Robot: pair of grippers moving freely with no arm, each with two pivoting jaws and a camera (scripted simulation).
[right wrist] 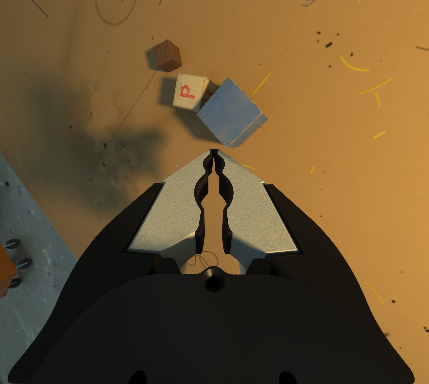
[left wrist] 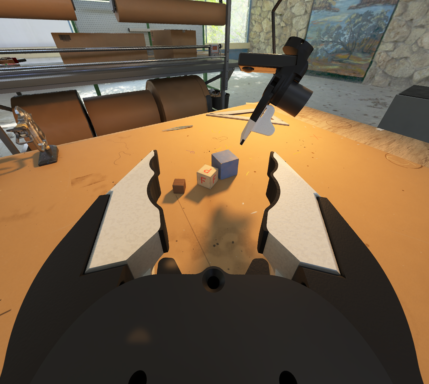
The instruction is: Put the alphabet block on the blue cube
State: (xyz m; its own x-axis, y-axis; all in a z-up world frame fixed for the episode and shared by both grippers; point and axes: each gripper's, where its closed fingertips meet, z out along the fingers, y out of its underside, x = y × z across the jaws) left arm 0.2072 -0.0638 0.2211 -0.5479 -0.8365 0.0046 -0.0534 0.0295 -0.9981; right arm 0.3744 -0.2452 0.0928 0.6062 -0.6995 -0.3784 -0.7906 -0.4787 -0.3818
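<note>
The pale wooden alphabet block with red letters sits on the orange table, touching or almost touching the larger blue cube behind it to the right. My left gripper is open and empty, low over the table, with both blocks ahead between its fingers. My right gripper hangs above and behind the blue cube, pointing down, fingers shut and empty. In the right wrist view the alphabet block and blue cube lie just beyond the shut right gripper.
A small dark brown cube stands left of the alphabet block, also in the right wrist view. A clamp tool on a stand is at the table's left edge. Rulers and tweezers lie at the far side. Shelving with cardboard rolls stands behind.
</note>
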